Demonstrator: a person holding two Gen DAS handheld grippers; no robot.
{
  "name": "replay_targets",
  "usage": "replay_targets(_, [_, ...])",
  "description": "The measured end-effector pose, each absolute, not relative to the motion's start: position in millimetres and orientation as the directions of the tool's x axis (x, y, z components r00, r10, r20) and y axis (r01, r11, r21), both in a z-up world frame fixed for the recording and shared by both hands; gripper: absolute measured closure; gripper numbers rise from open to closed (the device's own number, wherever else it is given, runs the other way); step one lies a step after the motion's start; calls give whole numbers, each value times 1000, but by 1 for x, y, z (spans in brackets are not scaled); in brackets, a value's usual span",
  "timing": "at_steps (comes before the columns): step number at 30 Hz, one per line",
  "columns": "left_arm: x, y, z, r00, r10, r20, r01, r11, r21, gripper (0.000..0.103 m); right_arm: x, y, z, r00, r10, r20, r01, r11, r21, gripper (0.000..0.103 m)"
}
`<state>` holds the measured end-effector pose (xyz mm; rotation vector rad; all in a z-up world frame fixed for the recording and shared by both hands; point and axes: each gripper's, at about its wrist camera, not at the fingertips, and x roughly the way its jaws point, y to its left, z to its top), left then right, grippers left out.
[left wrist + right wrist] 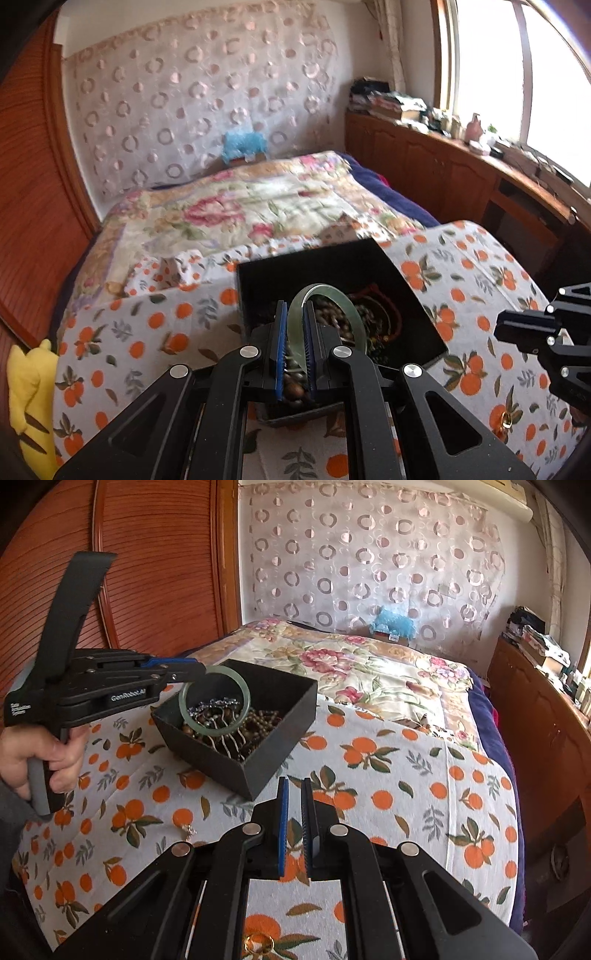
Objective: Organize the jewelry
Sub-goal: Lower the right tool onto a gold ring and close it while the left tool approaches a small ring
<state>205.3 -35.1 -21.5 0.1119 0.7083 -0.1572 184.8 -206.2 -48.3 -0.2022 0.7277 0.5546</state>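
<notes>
My left gripper (pixel 294 308) is shut on a pale green jade bangle (pixel 332 299) and holds it over the open black box (pixel 402 273). The right wrist view shows the same: the left gripper (pixel 197 672) grips the bangle (pixel 216 731) at its rim above the box (pixel 280 749), which holds bead strings and a silver chain piece (pixel 218 705). My right gripper (pixel 294 786) is nearly closed and empty, just in front of the box's near corner. A gold ring (pixel 260 943) lies on the cloth below it; it also shows in the left wrist view (pixel 505 421). A small earring (pixel 188 830) lies left.
The box stands on an orange-print cloth (pixel 406 782) over a bed with a floral quilt (pixel 369 672). A wooden wardrobe (pixel 155 572) is left, a wooden cabinet (pixel 535 716) right. A yellow plush toy (pixel 29 387) sits at the bed's left edge.
</notes>
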Motion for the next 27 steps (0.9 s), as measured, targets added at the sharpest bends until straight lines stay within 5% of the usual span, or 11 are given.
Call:
replay_targets(14, [186,-40,-24,750,-108,-653,198,978,66,94,164,-220,-57,609,409,-680,-540,842,23,95])
replay_targets(17, [175,-41,-23,754,-119,-646,210,975,65,79,156,-223,-58,609,414,-676,-541,840,27,95])
replay_targets(22, [156,-46,-19,760,-147,-633,239,969,63,76,143,-229,-60,606,419,-676,-542,840,35,94])
replay_targets(27, [139,-52,-22,754,-176,-633,274,960,59,67,130,-233,-66,603,413,-683,-542,840,29,77])
